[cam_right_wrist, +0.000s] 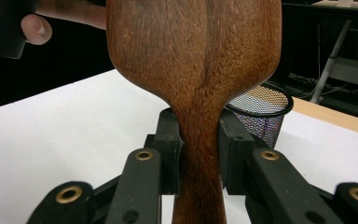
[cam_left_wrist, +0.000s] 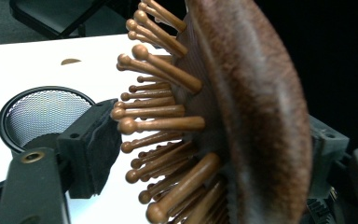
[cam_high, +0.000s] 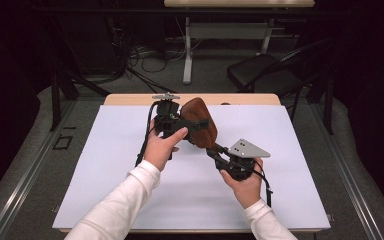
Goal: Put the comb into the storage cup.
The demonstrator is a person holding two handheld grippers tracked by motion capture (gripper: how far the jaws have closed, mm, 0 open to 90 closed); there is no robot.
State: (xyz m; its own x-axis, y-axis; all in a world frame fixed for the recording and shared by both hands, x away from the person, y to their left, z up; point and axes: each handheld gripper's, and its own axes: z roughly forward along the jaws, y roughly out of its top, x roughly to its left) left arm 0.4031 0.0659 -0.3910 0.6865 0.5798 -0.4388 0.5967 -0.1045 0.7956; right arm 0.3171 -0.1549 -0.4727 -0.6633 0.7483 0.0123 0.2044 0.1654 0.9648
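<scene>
A brown wooden paddle hairbrush (cam_high: 200,122) is held above the white mat between both grippers. My left gripper (cam_high: 187,125) is shut across the brush head. In the left gripper view one pad (cam_left_wrist: 95,149) presses the ball-tipped bristles (cam_left_wrist: 158,123) and the other jaw sits behind the brush's wooden back (cam_left_wrist: 261,116). My right gripper (cam_high: 215,149) comes in from the lower right. In the right gripper view it (cam_right_wrist: 200,144) is shut on the narrow handle (cam_right_wrist: 198,154), with the brush's smooth back facing the camera.
A black mesh cup (cam_right_wrist: 261,112) stands on the white mat (cam_high: 130,165) behind the brush; its open mouth (cam_left_wrist: 42,112) shows in the left gripper view. A black chair (cam_high: 265,72) and desk legs stand beyond the table's far edge.
</scene>
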